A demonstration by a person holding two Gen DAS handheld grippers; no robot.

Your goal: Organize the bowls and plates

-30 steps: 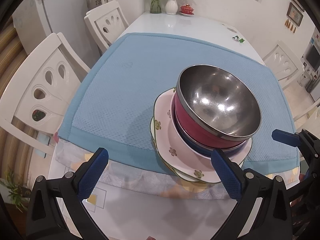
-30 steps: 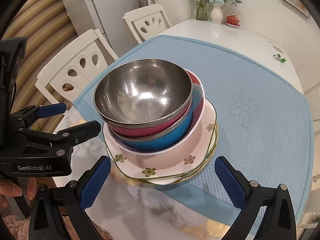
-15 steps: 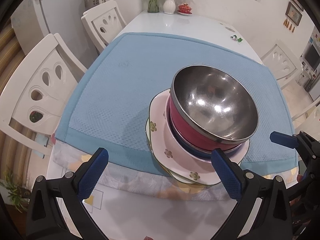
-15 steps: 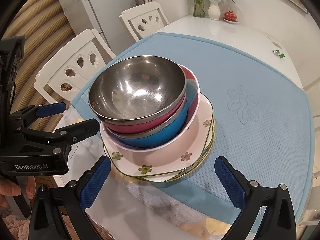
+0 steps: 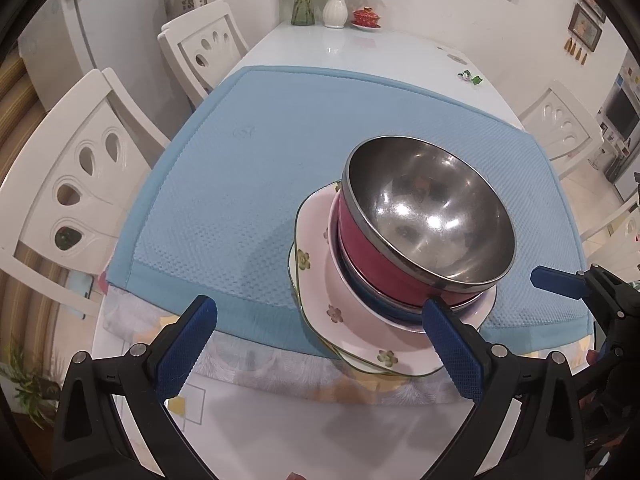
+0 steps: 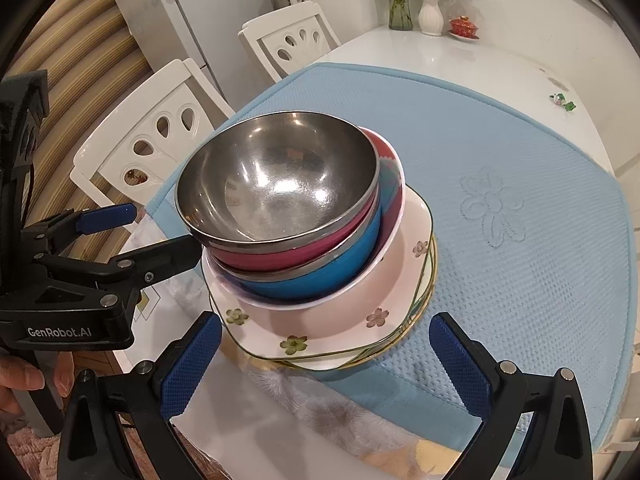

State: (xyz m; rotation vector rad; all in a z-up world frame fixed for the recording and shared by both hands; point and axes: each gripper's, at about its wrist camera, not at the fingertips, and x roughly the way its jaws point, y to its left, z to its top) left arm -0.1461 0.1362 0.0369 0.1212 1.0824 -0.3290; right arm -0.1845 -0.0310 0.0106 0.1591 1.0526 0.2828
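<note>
One stack stands at the near edge of the blue mat (image 5: pixel 260 184). A steel bowl with a red outside (image 5: pixel 428 216) (image 6: pixel 276 184) nests in a blue bowl (image 6: pixel 340 264), inside a white bowl (image 6: pixel 394 184), on pink flowered plates (image 5: pixel 320 292) (image 6: pixel 332 332) with a gold-rimmed plate underneath. My left gripper (image 5: pixel 320 344) stands open just short of the stack, its right finger near the plates' front. My right gripper (image 6: pixel 324 364) is also open, in front of the plates, holding nothing.
The white table (image 5: pixel 360 48) carries vases of flowers (image 5: pixel 334 8), a red lidded cup (image 5: pixel 366 16) and a small green item (image 5: pixel 470 77) at its far end. White chairs (image 5: pixel 76 172) stand along the left side, another (image 5: pixel 560 128) on the right. A hand (image 6: pixel 24 380) holds the left gripper.
Both grippers have drawn slightly back and shifted, so the stack sits a little farther in each view. The stack itself has not moved. Both stay open.
</note>
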